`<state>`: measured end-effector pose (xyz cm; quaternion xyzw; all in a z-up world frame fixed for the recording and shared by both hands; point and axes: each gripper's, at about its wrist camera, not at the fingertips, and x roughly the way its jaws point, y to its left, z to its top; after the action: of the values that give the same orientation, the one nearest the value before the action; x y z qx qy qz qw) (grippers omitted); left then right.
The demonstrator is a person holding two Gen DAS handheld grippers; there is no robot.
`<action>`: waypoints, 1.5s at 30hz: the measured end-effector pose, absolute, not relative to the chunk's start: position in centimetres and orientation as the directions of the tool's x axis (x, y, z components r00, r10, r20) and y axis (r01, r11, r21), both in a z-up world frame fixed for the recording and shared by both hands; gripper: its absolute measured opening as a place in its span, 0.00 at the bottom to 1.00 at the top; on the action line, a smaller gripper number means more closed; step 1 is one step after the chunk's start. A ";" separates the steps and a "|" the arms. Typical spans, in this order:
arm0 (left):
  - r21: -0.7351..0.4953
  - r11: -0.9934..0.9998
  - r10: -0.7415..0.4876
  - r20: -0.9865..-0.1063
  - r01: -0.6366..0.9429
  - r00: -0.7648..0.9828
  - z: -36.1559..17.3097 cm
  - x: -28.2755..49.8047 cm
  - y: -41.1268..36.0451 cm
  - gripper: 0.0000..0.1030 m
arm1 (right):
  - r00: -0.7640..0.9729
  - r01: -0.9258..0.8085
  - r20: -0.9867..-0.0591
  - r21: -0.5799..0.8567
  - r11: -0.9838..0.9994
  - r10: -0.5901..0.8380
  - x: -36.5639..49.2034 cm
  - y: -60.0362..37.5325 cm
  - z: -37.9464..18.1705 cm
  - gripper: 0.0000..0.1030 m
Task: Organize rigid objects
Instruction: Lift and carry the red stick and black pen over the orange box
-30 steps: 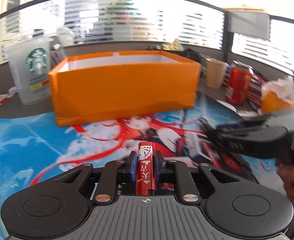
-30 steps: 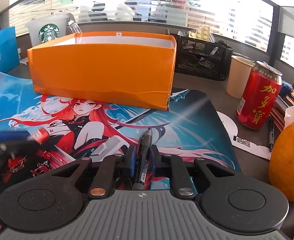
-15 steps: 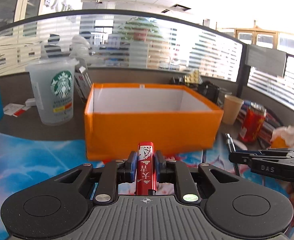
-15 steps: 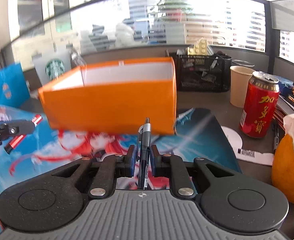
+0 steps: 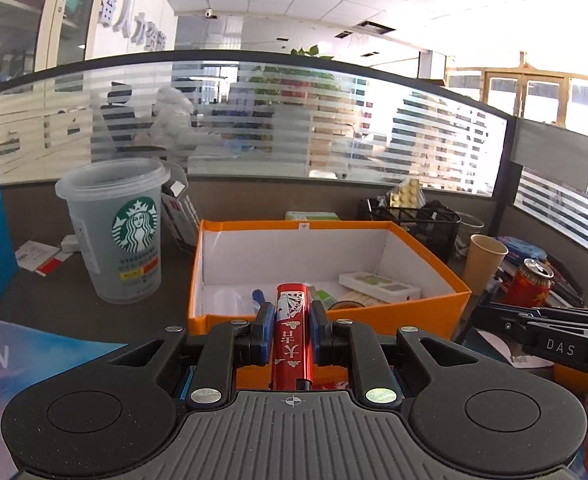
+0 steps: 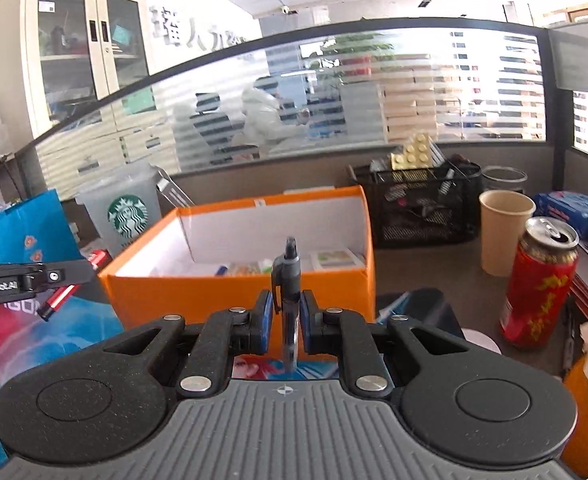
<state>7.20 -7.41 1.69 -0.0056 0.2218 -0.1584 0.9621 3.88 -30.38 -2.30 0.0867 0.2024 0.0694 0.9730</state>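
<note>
Desk (image 5: 73,304): dark grey surface, carrying the printed mat (image 6: 33,344) along its near edge and the box behind it.
Orange box (image 5: 374,320): standing open-topped on the desk, white inside, already holding several small items; both my tools are pointing toward its near wall.
Starbucks cup (image 5: 121,232): standing upright just to the left of the box, apart from it.
Black mesh basket (image 6: 426,204): sitting behind the box's right corner.
Red can (image 6: 540,284): standing upright to the right of the box, with a paper cup (image 6: 502,232) behind it.
Left gripper (image 5: 291,330): my fingers (image 5: 263,332) are pressing nearly closed on the red lighter (image 5: 291,336), which is lying lengthwise between them, its top end projecting forward in front of the box wall.
Right gripper (image 6: 285,320): my fingers (image 6: 262,322) are clamping nearly closed on the black pen (image 6: 287,280), which is standing almost upright between them, its tip reaching over the box rim in this view.
</note>
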 end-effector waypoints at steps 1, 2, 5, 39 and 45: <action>-0.082 0.949 -0.308 -0.426 0.303 0.850 1.7 7.4 -7.5 0.16 | 0.909 -0.104 -0.378 0.199 0.974 0.174 4.1 -30.3 -2.2 0.13; -0.082 0.948 -0.311 -0.428 0.306 0.849 1.8 7.5 -7.5 0.16 | 0.911 -0.107 -0.372 0.201 0.974 0.177 4.2 -30.2 -2.0 0.13; -0.081 0.947 -0.315 -0.423 0.310 0.850 2.1 7.9 -7.7 0.16 | 0.914 -0.118 -0.360 0.205 0.972 0.187 4.4 -30.1 -1.6 0.13; -0.132 0.953 -0.301 -0.501 0.272 0.812 -1.5 8.5 -3.9 0.16 | 0.580 -0.614 -0.691 -0.022 0.789 0.432 1.2 -19.8 -9.7 0.20; -0.143 0.953 -0.303 -0.500 0.268 0.811 -1.7 8.3 -3.8 0.16 | 0.637 -0.519 -0.695 -0.069 0.852 0.332 1.9 -19.7 -9.4 0.12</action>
<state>8.33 -3.76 -1.69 -0.0331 0.2678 -0.1501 0.9511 1.92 -19.72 -9.40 -0.1321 0.3533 0.2375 0.8952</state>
